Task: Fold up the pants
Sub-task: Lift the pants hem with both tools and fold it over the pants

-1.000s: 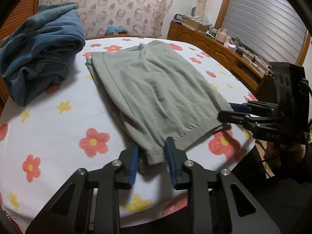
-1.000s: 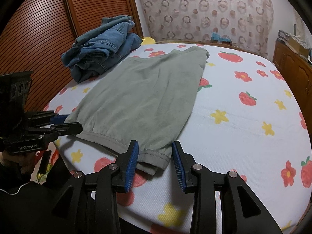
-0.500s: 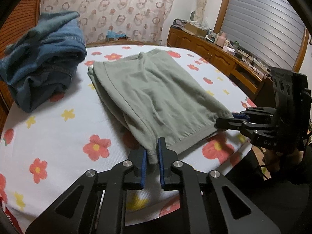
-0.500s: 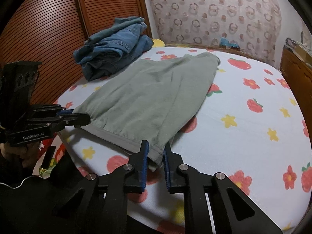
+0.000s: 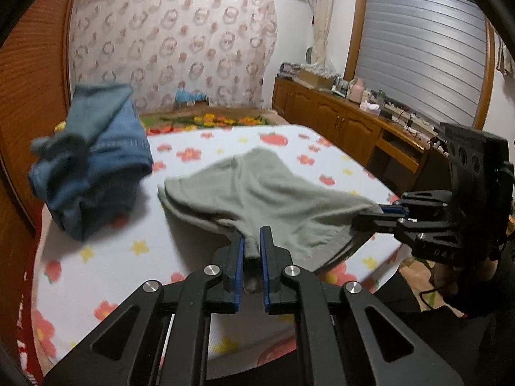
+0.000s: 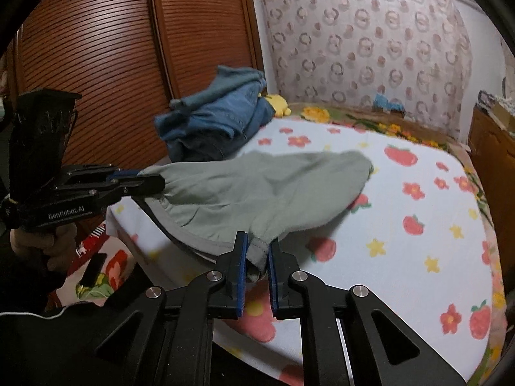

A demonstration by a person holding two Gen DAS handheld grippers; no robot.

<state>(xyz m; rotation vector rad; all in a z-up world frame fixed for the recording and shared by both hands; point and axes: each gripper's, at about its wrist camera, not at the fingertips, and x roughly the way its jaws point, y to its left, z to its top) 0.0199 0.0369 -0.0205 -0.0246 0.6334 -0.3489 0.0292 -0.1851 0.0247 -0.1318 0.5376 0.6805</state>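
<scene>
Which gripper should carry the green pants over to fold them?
Probably both, neither better: the left gripper and right gripper each pinch one near corner of the green pants, lifted off the bed.

Both grippers' fingers [image 5: 266, 257] clamped shut (raised, tilted downward)

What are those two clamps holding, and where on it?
The green pants: left gripper and right gripper each pinch a corner of the near hem.

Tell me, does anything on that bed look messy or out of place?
Only the blue jeans, a crumpled heap near the bed's far corner. The green pants sag because the left gripper and right gripper each pinch a corner, which looks deliberate. Nothing seems spilled or damaged.
</scene>
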